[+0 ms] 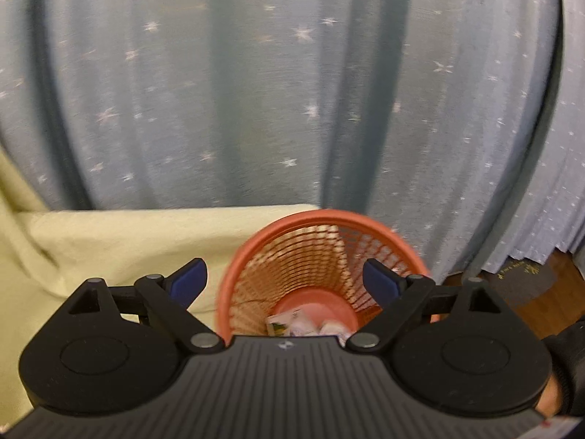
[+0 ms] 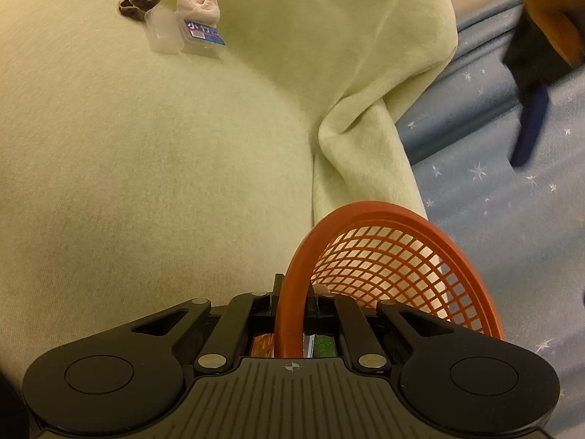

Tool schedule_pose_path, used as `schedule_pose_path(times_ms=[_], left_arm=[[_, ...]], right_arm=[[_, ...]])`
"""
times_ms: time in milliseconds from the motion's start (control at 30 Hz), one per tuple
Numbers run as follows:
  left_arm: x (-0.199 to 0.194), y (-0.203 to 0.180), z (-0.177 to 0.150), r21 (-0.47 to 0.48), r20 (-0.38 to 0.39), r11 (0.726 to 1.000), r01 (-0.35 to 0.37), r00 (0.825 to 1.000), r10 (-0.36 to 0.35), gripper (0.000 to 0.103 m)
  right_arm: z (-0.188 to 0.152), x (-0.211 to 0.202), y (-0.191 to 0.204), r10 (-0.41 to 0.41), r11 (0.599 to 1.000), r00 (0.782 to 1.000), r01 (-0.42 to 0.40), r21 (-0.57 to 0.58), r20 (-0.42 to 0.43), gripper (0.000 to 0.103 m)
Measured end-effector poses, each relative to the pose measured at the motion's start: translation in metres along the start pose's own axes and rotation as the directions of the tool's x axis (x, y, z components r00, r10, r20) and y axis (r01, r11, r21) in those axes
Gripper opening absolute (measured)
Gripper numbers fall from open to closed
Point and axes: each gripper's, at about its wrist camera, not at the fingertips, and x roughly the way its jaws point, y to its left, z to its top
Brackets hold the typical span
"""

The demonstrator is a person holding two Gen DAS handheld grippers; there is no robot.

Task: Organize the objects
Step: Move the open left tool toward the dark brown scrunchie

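The right claw (image 2: 290, 301) is clamped on the rim of the orange mesh basket (image 2: 395, 256), one finger outside the wall and one inside. It appears to hold the basket at the right-hand edge of the yellow-green blanket (image 2: 164, 164), probably so things can be dropped in without it tipping or sliding off.

The left claw (image 1: 285, 285) hangs over the mouth of the orange mesh basket (image 1: 329, 248) with its blue pads (image 1: 190, 281) spread wide apart and nothing between them. Pointed down into the opening like this, it looks as if it is at the dropping step. On the basket floor lie a small printed packet (image 1: 283, 323) and some pale items, too blurred to name; the packet's print cannot be read.

Still to be gathered, near the far edge of the blanket, sit four things in a tight cluster: a dark brown scrunchie (image 2: 139, 3), a pink rolled sock (image 2: 198, 4), a clear plastic cup (image 2: 164, 33) lying on its side, and a small clear box (image 2: 203, 36). Its blue label carries white Chinese characters, apparently "小竹"; the rest is too small to read.

A blue star-patterned curtain (image 1: 256, 91) hangs behind.
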Motion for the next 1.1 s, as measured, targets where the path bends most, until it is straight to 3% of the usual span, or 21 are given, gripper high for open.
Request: schedule_pose_path(times_ms=[333,633,967,1100], left_arm=[[-0.043,0.059,-0.05,-0.12,-0.026,0.973,-0.195,0.981,0.193,0.09],[-0.088,0.108,-0.116,-0.236,-0.096,0.901,-0.364,0.931,0.351,0.09],[-0.142,0.157,-0.206,-0.311,-0.253,0.758,-0.573,0.819,0.515,0.091],[-0.15,0.167,-0.237,-0.307,-0.304,0.721,-0.621,0.782,0.544,0.092]], right_arm=[[-0.001,-0.001,-0.001,-0.001,1.0,1.0,0.001,0.008,0.0,0.002],[0.0,0.0,-0.002,0.0,1.0,1.0,0.0,0.006,-0.002,0.002],[0.0,0.0,-0.002,-0.001,1.0,1.0,0.001,0.008,-0.002,0.002],[-0.001,0.0,-0.001,0.0,1.0,1.0,0.0,0.004,-0.002,0.002]])
